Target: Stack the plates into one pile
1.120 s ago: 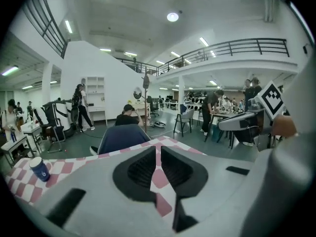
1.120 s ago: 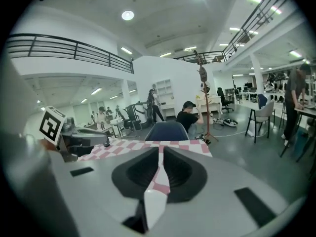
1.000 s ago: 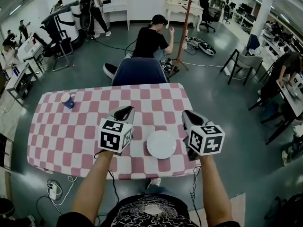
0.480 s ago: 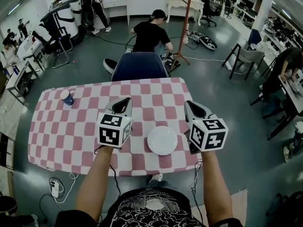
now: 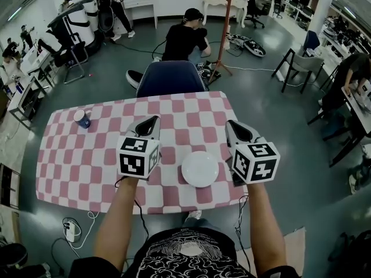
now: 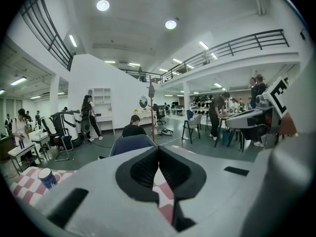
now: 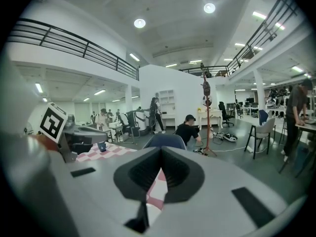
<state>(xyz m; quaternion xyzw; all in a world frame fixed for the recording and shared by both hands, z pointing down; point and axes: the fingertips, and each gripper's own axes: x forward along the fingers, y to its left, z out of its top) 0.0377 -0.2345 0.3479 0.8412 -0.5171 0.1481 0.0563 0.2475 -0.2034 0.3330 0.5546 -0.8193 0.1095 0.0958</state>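
A round white plate (image 5: 200, 168) lies on the pink-and-white checked table (image 5: 87, 161) near its front edge; from above I cannot tell whether more plates lie under it. My left gripper (image 5: 153, 120) hovers to the plate's left and my right gripper (image 5: 231, 125) to its right, both pointing away from me over the cloth. In the left gripper view the left gripper (image 6: 158, 150) has its jaws pressed together with nothing between them. The right gripper (image 7: 161, 153) is likewise shut and empty. Neither touches the plate.
A blue paper cup (image 5: 82, 119) stands at the table's far left. A dark blue chair (image 5: 171, 79) is pushed against the far edge, with a person seated on the floor behind it. Desks, chairs and several people fill the hall around.
Both grippers have stayed beside the plate, hardly shifting. The head view has tipped slightly, so the table sits a little higher in the picture.
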